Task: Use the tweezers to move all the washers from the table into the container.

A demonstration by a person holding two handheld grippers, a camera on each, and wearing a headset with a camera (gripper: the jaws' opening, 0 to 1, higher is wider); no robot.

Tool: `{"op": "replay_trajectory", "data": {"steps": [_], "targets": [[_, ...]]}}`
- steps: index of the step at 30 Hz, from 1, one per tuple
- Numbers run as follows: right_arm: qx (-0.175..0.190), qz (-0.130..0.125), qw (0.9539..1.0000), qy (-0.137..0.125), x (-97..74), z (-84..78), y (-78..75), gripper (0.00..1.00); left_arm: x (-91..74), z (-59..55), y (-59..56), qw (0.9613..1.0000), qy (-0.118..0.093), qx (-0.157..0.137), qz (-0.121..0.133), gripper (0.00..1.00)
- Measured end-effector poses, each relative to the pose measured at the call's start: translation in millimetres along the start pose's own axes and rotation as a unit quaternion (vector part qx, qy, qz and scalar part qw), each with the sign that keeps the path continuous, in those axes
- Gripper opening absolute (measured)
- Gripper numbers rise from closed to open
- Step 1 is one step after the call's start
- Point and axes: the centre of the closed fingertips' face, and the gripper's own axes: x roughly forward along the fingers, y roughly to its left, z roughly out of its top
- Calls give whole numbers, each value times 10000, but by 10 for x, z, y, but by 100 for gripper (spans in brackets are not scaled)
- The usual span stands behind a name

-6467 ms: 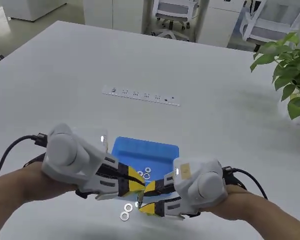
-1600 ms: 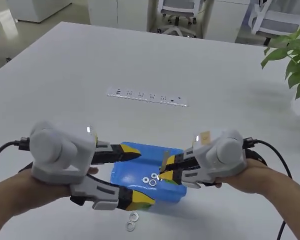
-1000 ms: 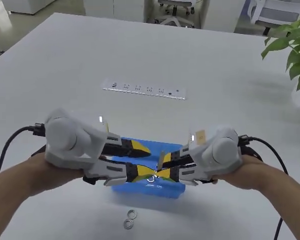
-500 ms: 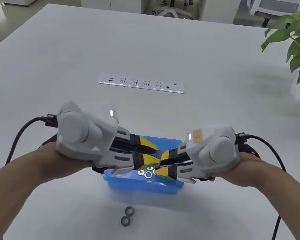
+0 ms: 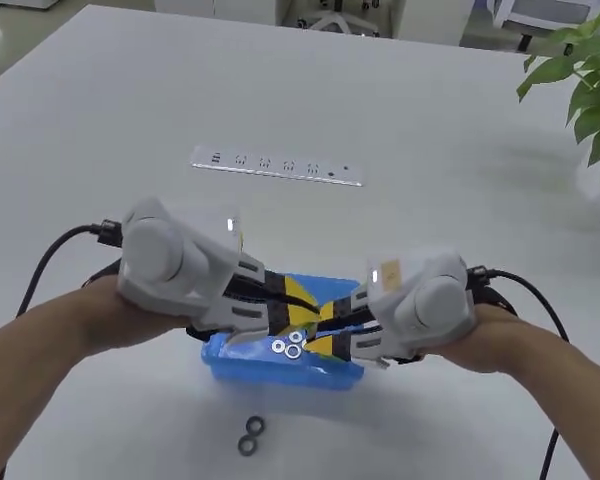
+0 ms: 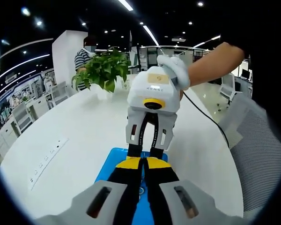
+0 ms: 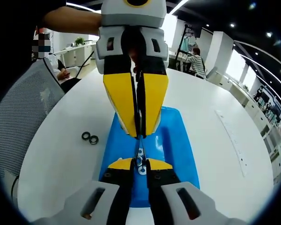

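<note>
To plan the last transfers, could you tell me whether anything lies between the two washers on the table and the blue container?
Nothing visible does: bare table separates the washers from the container. The left gripper and right gripper, shut on the tweezers, hang above it.

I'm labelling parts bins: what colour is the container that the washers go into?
Blue. The container shows best in the right gripper view.
</note>
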Motion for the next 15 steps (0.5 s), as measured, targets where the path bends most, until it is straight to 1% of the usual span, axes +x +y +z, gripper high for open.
{"op": "replay_trajectory", "data": {"steps": [8,11,13,15], "targets": [[2,-44,10000,4,-18,28,2,15,-21,-1,14,10000,28,-39,33,5],[74,-98,9999,3,-35,30,-17,20,-20,6,1,10000,26,-48,16,5],[112,-122,9999,-10,-57,34,-23,21,-19,10,-3,10000,31,-48,18,5],[145,-162,9998,-23,-81,40,-31,24,-23,19,-5,10000,28,-43,27,5]]}}
